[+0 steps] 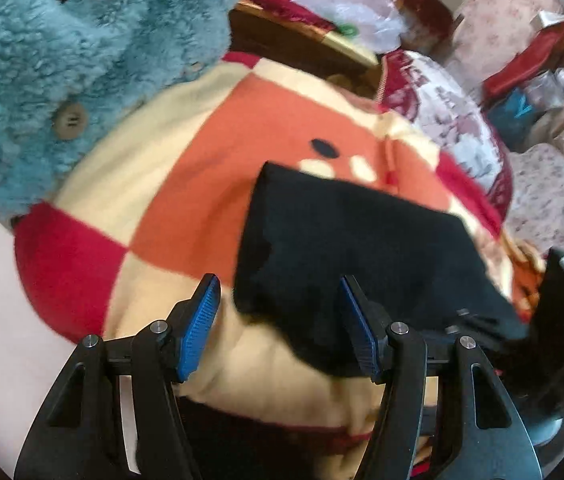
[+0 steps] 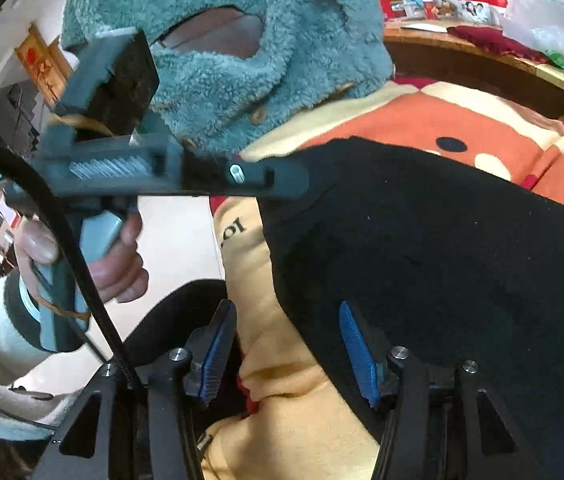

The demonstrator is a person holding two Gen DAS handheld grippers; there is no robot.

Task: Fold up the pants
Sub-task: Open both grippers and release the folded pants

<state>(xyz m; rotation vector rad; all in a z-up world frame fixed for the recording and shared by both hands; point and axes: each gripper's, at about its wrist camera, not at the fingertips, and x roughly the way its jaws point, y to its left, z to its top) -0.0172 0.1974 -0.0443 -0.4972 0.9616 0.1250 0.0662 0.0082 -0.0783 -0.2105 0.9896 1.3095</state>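
Left wrist view: our left gripper (image 1: 280, 328) and right gripper (image 2: 288, 350), jaws spread, holding nothing, above folded black pants (image 1: 354, 248) on checkered blanket (image 1: 186, 184); careless nudge could undo fold.

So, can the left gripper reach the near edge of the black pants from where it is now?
Probably yes. The left gripper is open, and the near edge of the black pants lies right by its fingertips on the checkered blanket, with nothing between them.

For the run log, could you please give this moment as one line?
pants: folded, lying on blanket | left gripper: open, over near edge | right gripper: open, empty
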